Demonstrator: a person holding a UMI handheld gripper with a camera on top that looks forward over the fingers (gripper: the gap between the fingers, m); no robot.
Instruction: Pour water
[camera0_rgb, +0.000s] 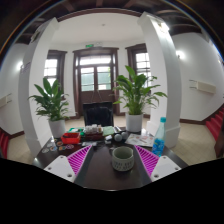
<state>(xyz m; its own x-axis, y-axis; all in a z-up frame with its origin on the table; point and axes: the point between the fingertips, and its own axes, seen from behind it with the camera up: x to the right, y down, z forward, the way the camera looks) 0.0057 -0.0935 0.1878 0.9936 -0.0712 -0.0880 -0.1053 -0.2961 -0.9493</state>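
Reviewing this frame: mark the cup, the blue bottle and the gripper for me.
cup (122, 157), gripper view, on its outer wall below the rim.
blue bottle (159, 140), gripper view, on the middle of its body.
gripper (113, 160), gripper view, midway between its open fingertips; the cup stands between them.

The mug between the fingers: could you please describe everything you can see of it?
The mug is a small, round, grey-green cup, ceramic by its look, standing upright on the dark table. Its mouth faces up; its contents cannot be made out. It stands between the open fingers of the gripper, gaps either side, nothing touching it but the table.
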